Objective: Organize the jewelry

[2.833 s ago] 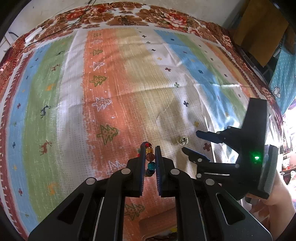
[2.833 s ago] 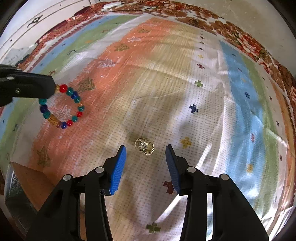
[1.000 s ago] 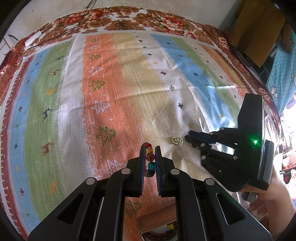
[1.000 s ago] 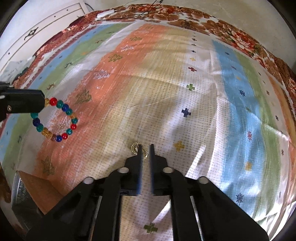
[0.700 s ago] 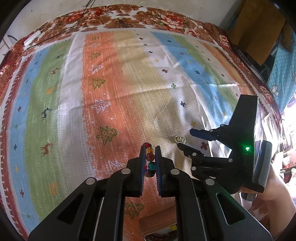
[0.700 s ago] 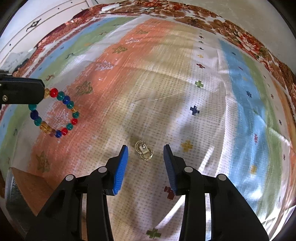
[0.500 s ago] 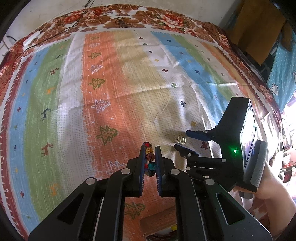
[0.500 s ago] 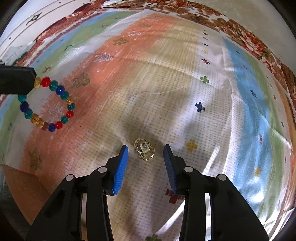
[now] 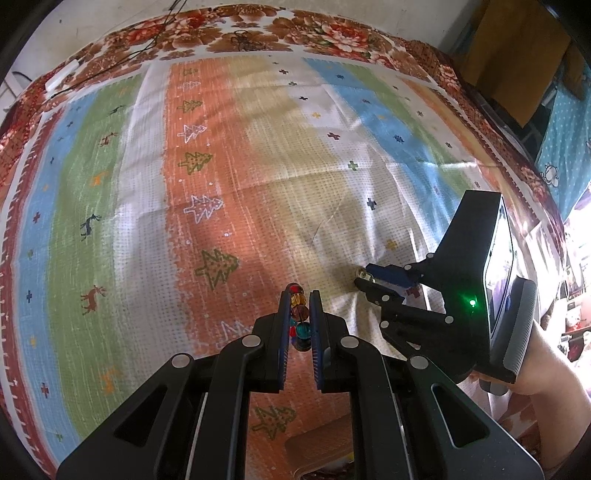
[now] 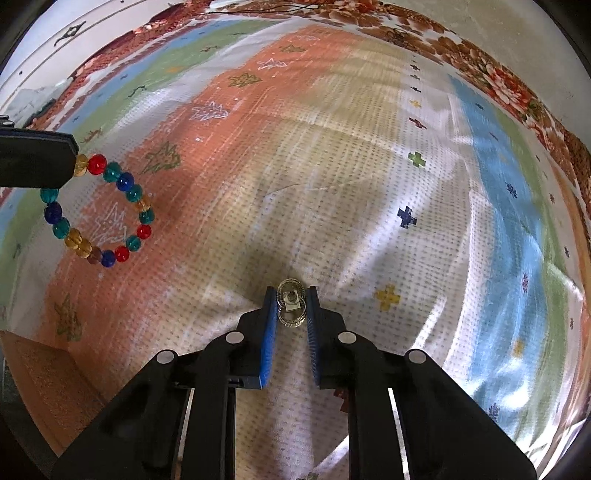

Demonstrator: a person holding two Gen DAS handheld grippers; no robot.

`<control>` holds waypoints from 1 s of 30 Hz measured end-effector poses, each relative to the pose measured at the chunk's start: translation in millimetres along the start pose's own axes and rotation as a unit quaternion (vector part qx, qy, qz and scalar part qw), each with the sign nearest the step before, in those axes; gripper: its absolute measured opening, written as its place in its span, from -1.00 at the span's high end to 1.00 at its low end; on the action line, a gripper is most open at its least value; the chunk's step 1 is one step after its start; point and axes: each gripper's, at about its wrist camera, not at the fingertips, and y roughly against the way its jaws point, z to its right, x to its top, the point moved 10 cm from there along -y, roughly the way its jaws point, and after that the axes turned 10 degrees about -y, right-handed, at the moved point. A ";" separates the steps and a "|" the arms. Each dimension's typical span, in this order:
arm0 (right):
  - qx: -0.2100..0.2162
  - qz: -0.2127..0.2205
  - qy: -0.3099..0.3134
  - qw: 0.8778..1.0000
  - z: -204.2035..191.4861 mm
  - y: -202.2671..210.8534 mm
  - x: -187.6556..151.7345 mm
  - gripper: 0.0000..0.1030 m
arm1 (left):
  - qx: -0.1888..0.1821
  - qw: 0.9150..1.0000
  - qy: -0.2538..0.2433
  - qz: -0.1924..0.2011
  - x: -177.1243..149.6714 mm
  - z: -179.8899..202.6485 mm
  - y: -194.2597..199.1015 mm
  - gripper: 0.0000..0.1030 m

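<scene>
One beaded bracelet, one gold earring pair

This looked like a home, likely a bedroom: ahead of the jaws spread a striped cloth printed with trees and reindeer, edged by a floral bedspread against a plain wall, with a blue dotted curtain far right

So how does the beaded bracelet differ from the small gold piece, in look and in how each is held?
The beaded bracelet is a large loop of red, blue, teal and amber beads; the gold piece is small, metallic and single-coloured. The bracelet hangs above the cloth from the left gripper, which is shut on it; the gold piece lies on the cloth between the right gripper fingers, which have narrowed around it. Both are jewelry.
</scene>
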 end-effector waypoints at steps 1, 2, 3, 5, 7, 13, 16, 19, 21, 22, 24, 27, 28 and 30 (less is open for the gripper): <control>0.001 0.000 0.000 1.000 0.3 0.1 0.0 0.68 | 0.000 1.000 0.001 0.000 0.2 -0.7 -0.1 0.81; 0.003 0.001 -0.001 1.000 0.6 0.4 0.0 0.68 | 0.000 1.000 0.002 0.001 0.4 -1.5 0.0 0.81; 0.005 0.001 -0.003 1.000 1.0 0.7 0.2 0.68 | 0.000 1.000 0.003 0.001 0.7 -1.8 0.2 0.81; 0.009 0.003 -0.009 1.000 1.2 1.9 0.5 0.69 | 0.000 1.000 0.002 0.002 1.3 -2.1 0.3 0.81; 0.011 0.003 -0.012 1.000 1.4 3.4 1.1 0.70 | 0.000 1.000 0.002 0.003 1.2 -1.8 1.0 0.81; 0.008 0.008 -0.012 1.000 3.8 9.5 2.1 0.70 | -0.001 1.000 -0.001 0.005 1.5 0.7 2.6 0.81; 0.009 0.014 -0.019 1.000 6.2 14.3 4.2 0.70 | -0.003 1.000 -0.003 0.007 2.2 3.8 4.5 0.81; 0.024 0.020 -0.035 0.999 6.9 23.1 7.6 0.70 | -0.003 1.000 -0.004 0.011 2.9 7.2 7.6 0.81; 0.027 0.026 -0.040 0.999 7.1 28.9 10.2 0.70 | -0.004 1.000 -0.003 0.013 2.8 9.3 9.8 0.81; 0.027 0.029 -0.041 0.998 7.4 32.1 11.4 0.70 | -0.004 1.000 -0.003 0.014 2.7 10.0 10.7 0.81; 0.029 0.035 -0.046 0.998 7.3 39.9 12.3 0.70 | -0.004 1.000 -0.002 0.017 2.5 11.6 13.4 0.81; 0.030 0.043 -0.051 0.997 6.0 51.6 13.2 0.70 | -0.005 1.000 -0.001 0.020 1.1 15.2 18.0 0.81; 0.030 0.047 -0.052 0.997 5.2 55.6 13.6 0.70 | -0.005 1.000 -0.001 0.022 1.0 16.4 19.5 0.81; 0.032 0.054 -0.056 0.996 4.0 65.8 13.2 0.70 | -0.006 1.000 -0.002 0.025 0.2 19.4 22.6 0.81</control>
